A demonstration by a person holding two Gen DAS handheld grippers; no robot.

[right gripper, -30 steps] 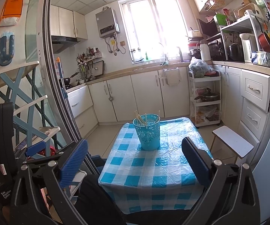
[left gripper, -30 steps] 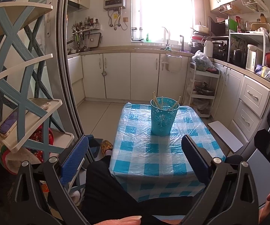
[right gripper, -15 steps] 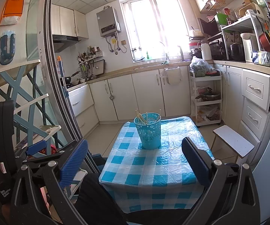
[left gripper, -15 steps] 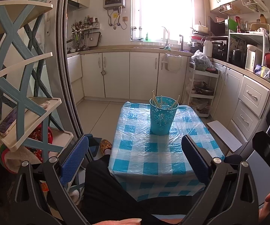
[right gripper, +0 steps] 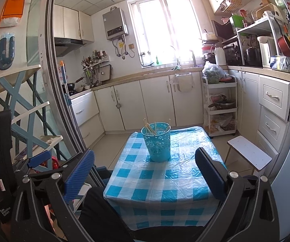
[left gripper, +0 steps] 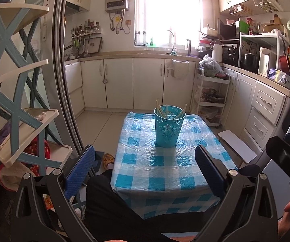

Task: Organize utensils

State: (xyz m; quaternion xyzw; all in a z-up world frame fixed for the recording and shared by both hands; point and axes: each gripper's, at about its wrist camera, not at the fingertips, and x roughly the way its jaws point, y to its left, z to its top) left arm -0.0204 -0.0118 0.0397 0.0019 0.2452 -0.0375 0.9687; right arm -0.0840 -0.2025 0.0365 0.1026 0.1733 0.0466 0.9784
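Chopsticks (left gripper: 162, 110) stand nearly upright in the blue cup (left gripper: 169, 127), tips leaning outward, toward the far end of the checked counter (left gripper: 165, 171). Left hand-held gripper (left gripper: 145, 173) and right hand-held gripper (right gripper: 145, 173) hover well short of the cup, fingers apart, empty.

White print on the black strap (right gripper: 4, 211) at left reads "Data Acquisition System".

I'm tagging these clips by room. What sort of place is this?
A home kitchen, most likely: white cabinets under a counter, a sink tap by the window, and a wall rack of utensils.
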